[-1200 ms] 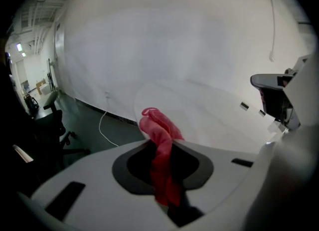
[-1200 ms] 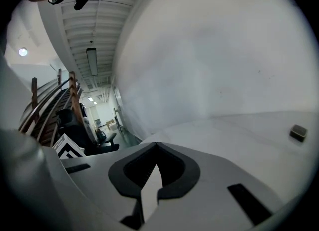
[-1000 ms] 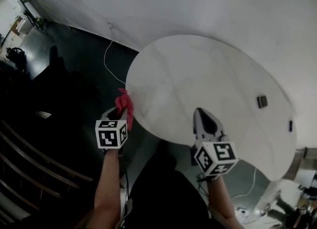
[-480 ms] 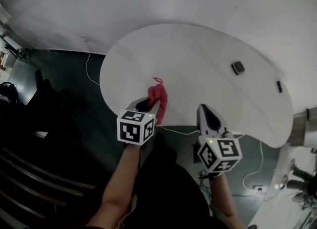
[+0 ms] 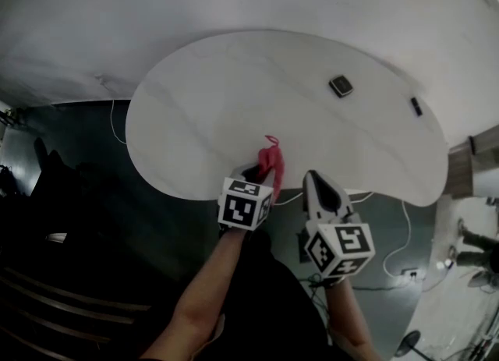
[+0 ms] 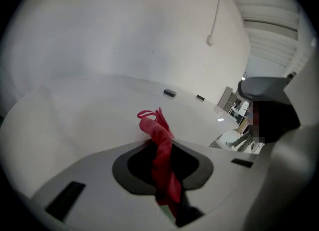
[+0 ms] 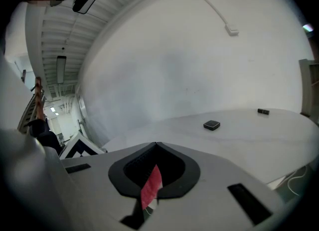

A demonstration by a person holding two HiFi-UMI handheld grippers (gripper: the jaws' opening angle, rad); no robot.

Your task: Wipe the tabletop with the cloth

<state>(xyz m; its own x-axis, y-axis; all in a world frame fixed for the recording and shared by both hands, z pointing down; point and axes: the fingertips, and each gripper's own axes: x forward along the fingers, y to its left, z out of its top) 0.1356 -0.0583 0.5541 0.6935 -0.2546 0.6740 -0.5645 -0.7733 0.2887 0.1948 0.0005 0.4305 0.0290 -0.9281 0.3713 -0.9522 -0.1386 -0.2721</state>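
Observation:
The red cloth (image 5: 271, 160) hangs bunched between the jaws of my left gripper (image 5: 263, 171), which is shut on it just over the near edge of the white tabletop (image 5: 203, 102). In the left gripper view the cloth (image 6: 158, 142) stands up past the jaw tips, above the tabletop (image 6: 75, 120). My right gripper (image 5: 311, 174) is just to the right, at the table's near edge, with its jaws closed together. The right gripper view shows the right gripper (image 7: 156, 144) holding no object; only a red strip (image 7: 151, 187) sits in the slot behind the jaws.
A small black square object (image 5: 340, 86) and a smaller dark one (image 5: 415, 106) lie on the far right of the table. White cables run on the dark floor at the left (image 5: 113, 122) and right (image 5: 398, 250). A white wall stands behind the table.
The left gripper has carried the cloth from off the table's left edge rightward to its near edge, close beside the right gripper. The head view has swung left.

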